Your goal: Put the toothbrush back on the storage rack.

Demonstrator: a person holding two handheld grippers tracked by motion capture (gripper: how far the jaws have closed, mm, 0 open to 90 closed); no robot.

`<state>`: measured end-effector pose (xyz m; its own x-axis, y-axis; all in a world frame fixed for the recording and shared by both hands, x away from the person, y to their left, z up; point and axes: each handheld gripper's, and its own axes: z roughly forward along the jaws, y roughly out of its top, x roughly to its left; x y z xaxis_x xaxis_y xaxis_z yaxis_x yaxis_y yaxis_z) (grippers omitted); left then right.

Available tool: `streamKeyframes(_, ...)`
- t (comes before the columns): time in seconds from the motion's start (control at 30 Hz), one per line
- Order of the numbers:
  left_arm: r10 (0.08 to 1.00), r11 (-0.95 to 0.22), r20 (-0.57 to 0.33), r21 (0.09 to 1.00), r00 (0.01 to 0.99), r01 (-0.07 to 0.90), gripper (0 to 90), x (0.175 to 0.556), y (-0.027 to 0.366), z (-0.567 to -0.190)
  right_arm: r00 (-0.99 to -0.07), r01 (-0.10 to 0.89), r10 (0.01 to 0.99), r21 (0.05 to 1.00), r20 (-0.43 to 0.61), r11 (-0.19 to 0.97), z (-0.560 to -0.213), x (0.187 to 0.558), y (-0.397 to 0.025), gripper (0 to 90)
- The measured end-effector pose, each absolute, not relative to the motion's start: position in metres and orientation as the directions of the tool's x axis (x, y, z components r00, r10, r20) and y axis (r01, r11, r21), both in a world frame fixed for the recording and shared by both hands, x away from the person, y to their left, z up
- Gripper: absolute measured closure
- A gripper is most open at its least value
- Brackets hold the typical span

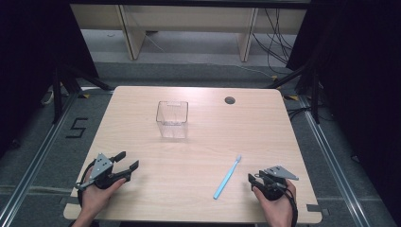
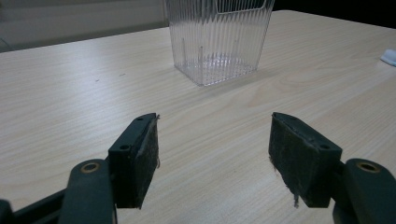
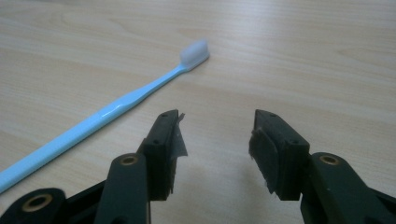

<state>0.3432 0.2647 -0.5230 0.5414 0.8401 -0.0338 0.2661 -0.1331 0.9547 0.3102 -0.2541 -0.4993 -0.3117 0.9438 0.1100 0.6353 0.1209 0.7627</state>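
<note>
A clear ribbed plastic cup point(image 1: 172, 119) stands upright on the wooden table point(image 1: 198, 137), left of centre; it rises ahead of the left jaws as cup point(image 2: 217, 39). A light blue toothbrush point(image 1: 227, 176) lies flat at the near right, white bristle head pointing away. Its head and handle run diagonally in the right gripper view, toothbrush point(image 3: 116, 105). My left gripper point(image 1: 127, 161) rests at the near left corner, open and empty point(image 2: 214, 154). My right gripper point(image 1: 254, 178) sits at the near right, just right of the toothbrush handle, open with nothing between its pads point(image 3: 217, 147).
A round cable hole point(image 1: 230, 100) sits near the table's far edge. A floor marking "5" point(image 1: 77, 127) lies left of the table. Shelving legs and cables point(image 1: 274, 42) stand beyond the far edge, with black stands at both sides.
</note>
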Motion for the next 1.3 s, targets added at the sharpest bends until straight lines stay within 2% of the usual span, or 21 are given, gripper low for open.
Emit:
streamKeyframes(0.03,0.839,-0.133,-0.035,0.954,0.543,0.267,32.5,0.343,0.265,-0.523,-0.292,0.658,0.949,0.745,0.114,0.113,-0.498,0.309,-0.251,52.1)
streamKeyframes(0.27,0.835,-0.140,-0.034,0.952,0.550,0.272,32.4,0.343,0.264,-0.523,-0.361,0.689,0.930,0.692,0.074,0.213,-0.492,0.314,-0.246,52.0)
streamKeyframes(0.6,0.833,-0.130,-0.049,0.951,0.552,0.281,32.3,0.346,0.264,-0.524,-0.364,0.778,0.924,0.584,0.117,0.233,-0.488,0.323,-0.243,53.3)
streamKeyframes(0.73,0.835,-0.140,-0.045,0.947,0.549,0.290,32.3,0.345,0.264,-0.523,-0.370,0.786,0.923,0.566,0.107,0.250,-0.487,0.326,-0.243,53.5)
streamKeyframes(0.8,0.833,-0.143,-0.043,0.947,0.551,0.289,32.3,0.345,0.264,-0.523,-0.384,0.784,0.913,0.570,0.139,0.244,-0.486,0.327,-0.240,53.6)
streamKeyframes(0.97,0.833,-0.141,-0.043,0.947,0.551,0.287,32.3,0.345,0.264,-0.523,-0.403,0.788,0.908,0.548,0.116,0.280,-0.484,0.328,-0.235,53.7)
streamKeyframes(1.0,0.832,-0.144,-0.043,0.946,0.553,0.289,32.4,0.345,0.264,-0.523,-0.377,0.814,0.917,0.519,0.133,0.260,-0.482,0.327,-0.231,53.7)
streamKeyframes(1.17,0.826,-0.146,-0.044,0.947,0.563,0.288,32.6,0.347,0.262,-0.523,-0.404,0.803,0.908,0.519,0.109,0.295,-0.482,0.331,-0.231,54.3)
streamKeyframes(1.2,0.826,-0.145,-0.044,0.946,0.561,0.289,32.6,0.347,0.262,-0.523,-0.403,0.805,0.907,0.518,0.121,0.289,-0.483,0.332,-0.230,54.5)
streamKeyframes(1.23,0.827,-0.142,-0.046,0.947,0.560,0.289,32.5,0.347,0.262,-0.523,-0.388,0.835,0.901,0.488,0.193,0.255,-0.480,0.333,-0.227,55.3)
streamKeyframes(1.27,0.827,-0.142,-0.046,0.947,0.560,0.289,32.6,0.347,0.262,-0.523,-0.389,0.839,0.894,0.486,0.223,0.244,-0.481,0.334,-0.226,55.5)
streamKeyframes(1.3,0.827,-0.141,-0.047,0.947,0.561,0.287,32.6,0.347,0.262,-0.523,-0.389,0.839,0.894,0.486,0.223,0.244,-0.481,0.334,-0.226,55.5)
